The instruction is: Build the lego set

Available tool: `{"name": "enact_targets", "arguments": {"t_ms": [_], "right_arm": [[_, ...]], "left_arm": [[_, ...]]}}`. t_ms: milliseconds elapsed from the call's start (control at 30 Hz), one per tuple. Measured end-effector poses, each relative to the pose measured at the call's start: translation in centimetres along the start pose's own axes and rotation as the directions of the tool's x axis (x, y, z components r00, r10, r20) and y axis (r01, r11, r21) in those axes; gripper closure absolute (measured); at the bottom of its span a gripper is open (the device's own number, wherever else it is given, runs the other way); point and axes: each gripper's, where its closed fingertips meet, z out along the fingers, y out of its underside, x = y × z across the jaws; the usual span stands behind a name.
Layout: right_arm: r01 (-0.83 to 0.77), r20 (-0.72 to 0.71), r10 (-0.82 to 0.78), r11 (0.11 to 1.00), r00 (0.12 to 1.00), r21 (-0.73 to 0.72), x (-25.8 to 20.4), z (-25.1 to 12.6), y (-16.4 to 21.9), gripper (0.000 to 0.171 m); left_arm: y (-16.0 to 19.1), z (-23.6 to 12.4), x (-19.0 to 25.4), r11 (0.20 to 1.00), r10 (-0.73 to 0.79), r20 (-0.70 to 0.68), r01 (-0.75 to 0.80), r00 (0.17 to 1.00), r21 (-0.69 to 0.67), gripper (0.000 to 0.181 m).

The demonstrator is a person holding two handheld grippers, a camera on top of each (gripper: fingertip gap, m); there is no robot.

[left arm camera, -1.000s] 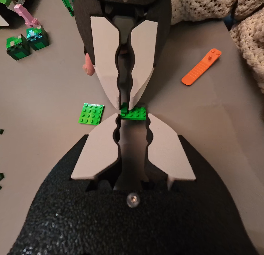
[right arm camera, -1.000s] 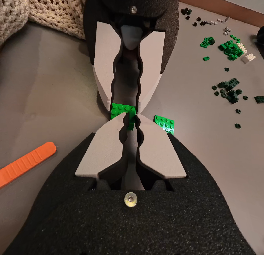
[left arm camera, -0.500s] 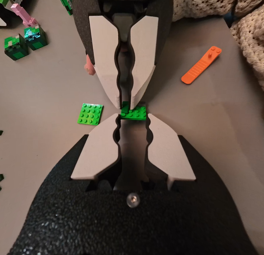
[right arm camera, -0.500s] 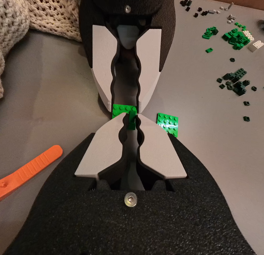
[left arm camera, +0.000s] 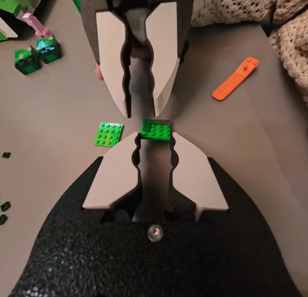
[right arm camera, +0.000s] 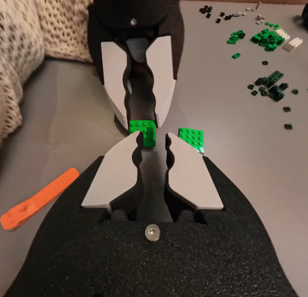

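Observation:
A bright green square plate [left arm camera: 158, 133] sits between the fingertips of my left gripper [left arm camera: 155, 133], which is shut on its sides just above the grey table. A small dark green piece [left arm camera: 146, 126] sits on one corner of the plate; it also shows in the right wrist view [right arm camera: 150, 133]. My right gripper [right arm camera: 153, 133] is open and empty, facing the left one, its tips just short of the plate [right arm camera: 141, 125]. It shows from the left wrist view [left arm camera: 140, 116] too. A second green plate [left arm camera: 108, 134] lies flat beside them.
An orange brick separator [left arm camera: 235, 79] lies on the table to one side. Two small green cube builds [left arm camera: 38, 57] and a pink piece [left arm camera: 35, 25] stand farther off. Piles of loose green, dark and white pieces [right arm camera: 266, 37] lie apart. A knitted blanket [right arm camera: 25, 39] borders the table.
My right gripper has opened, let go of the small dark green piece and drawn back a little. The piece stays on the plate. My left gripper still holds the plate.

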Motion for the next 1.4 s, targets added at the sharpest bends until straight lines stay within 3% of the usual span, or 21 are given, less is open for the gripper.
{"name": "enact_targets", "arguments": {"t_ms": [100, 200, 433, 1067, 1400], "right_arm": [[-0.248, 0.118, 0.243, 0.968, 0.963, 0.034, -0.3, -0.5, -0.4, 0.136], [-0.460, 0.244, 0.438, 0.887, 0.865, 0.036, -1.0, -0.8, -1.0, 0.136], [-0.710, 0.441, 0.642, 0.704, 0.627, -0.015, -2.9, -1.8, -1.4, 0.132], [-0.668, 0.534, 0.625, 0.730, 0.569, -0.143, -5.2, -1.2, -1.5, 0.161], [-0.672, 0.576, 0.643, 0.711, 0.505, -0.206, -5.7, -1.3, -1.5, 0.163]], "left_arm": [[-0.8, -0.4, -0.3, 0.998, 0.026, 0.027, -0.027, 0.999, 0.063, 0.147], [-1.7, -0.8, 0.2, 0.990, 0.055, 0.016, -0.057, 0.998, 0.128, 0.147], [-3.4, -1.4, 2.0, 0.963, 0.134, -0.037, -0.121, 0.990, 0.243, 0.147], [-3.4, -1.3, 3.9, 0.952, 0.201, -0.112, -0.167, 0.973, 0.257, 0.147], [-3.3, -1.2, 4.4, 0.941, 0.255, -0.106, -0.221, 0.961, 0.258, 0.147]]}}
